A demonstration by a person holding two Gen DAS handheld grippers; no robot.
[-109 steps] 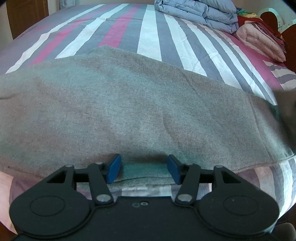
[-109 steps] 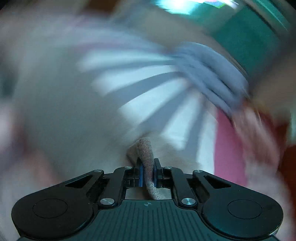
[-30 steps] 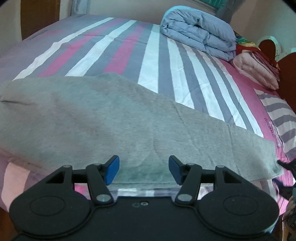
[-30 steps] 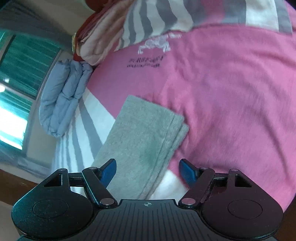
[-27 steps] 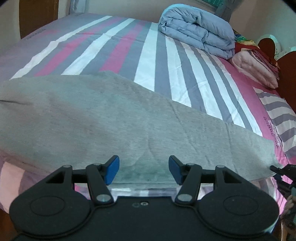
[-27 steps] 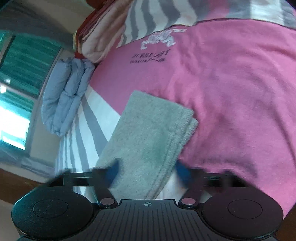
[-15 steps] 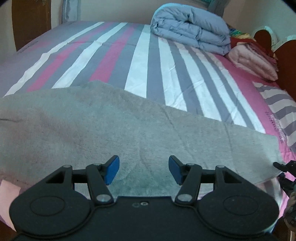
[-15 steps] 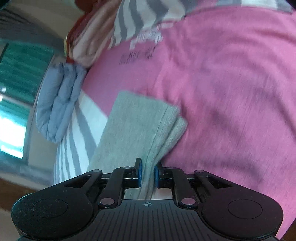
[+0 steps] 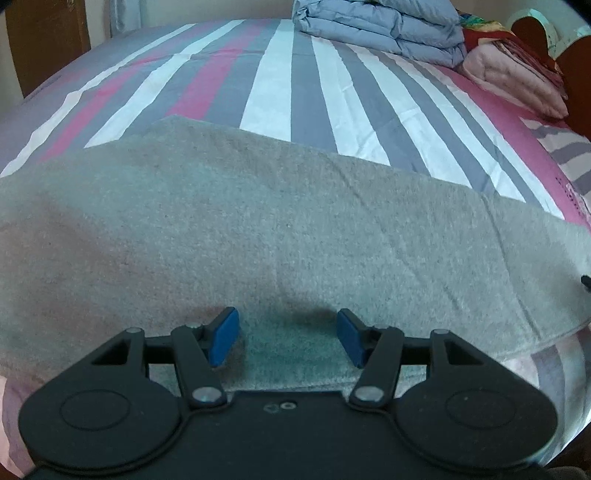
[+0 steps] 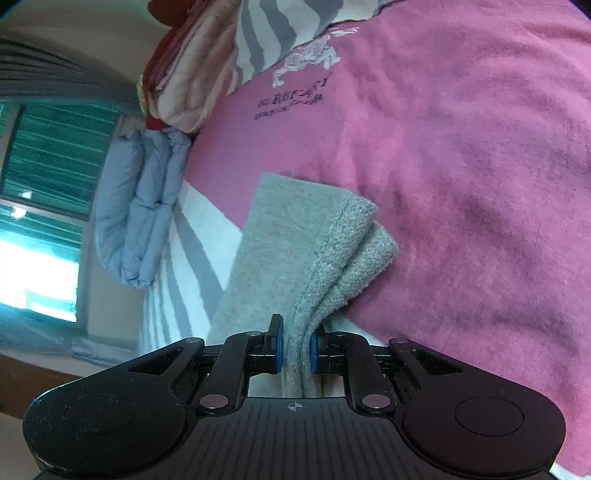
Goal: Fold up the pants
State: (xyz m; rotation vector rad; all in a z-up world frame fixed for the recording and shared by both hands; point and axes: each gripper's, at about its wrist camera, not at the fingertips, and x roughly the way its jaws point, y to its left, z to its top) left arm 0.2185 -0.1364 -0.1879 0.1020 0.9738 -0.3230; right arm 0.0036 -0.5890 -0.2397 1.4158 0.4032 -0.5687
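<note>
Now right tongs [image 10: 294, 352] pinch pants [image 10: 317, 254] hem — left tongs [image 9: 286, 339] spread above.

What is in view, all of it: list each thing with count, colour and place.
pants: one, grey, flat across the near bed, leg end pinched at right
bedsheet: one, striped pink, grey and white, under the pants
duvet: one, pale blue, folded, far side
blanket: one, light pink, folded, right of the duvet
left gripper: one, black with blue pads, open over the pants
right gripper: one, black with blue pads, shut on the pants
</note>
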